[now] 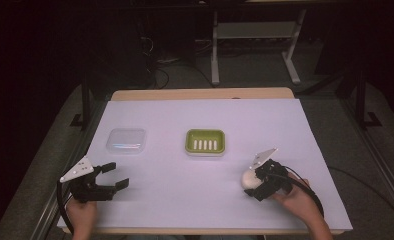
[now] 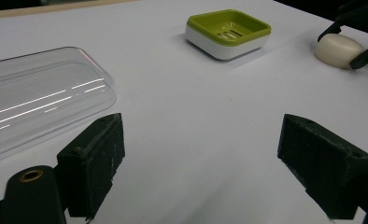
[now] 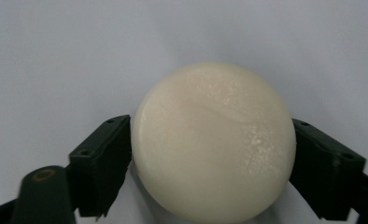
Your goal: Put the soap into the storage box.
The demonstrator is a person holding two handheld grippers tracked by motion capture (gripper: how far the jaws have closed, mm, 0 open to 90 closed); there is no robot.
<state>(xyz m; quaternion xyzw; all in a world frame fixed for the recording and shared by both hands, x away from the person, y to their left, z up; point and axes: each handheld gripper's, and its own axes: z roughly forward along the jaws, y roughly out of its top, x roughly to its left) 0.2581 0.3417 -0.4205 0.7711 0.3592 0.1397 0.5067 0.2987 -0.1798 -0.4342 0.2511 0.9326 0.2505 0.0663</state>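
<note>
A round cream soap bar [image 3: 213, 140] lies on the white sheet near the table's front right. My right gripper [image 3: 212, 149] is shut on it, one black pad pressed against each side. In the high view the same soap bar [image 1: 247, 179] shows at the left end of my right gripper [image 1: 254, 182]. My left gripper [image 1: 118, 175] rests at the front left, open, with nothing between its jaws. In the left gripper view its pads [image 2: 95, 163] stand wide apart over bare sheet. A green soap dish [image 1: 205, 141] with a white base sits mid-table.
A clear plastic lid [image 1: 126, 140] lies left of the dish, just beyond my left gripper. The white sheet [image 1: 195, 195] covers the wooden table up to a strip at its far edge [image 1: 200, 94]. Dark floor, cables and a stand's legs lie beyond.
</note>
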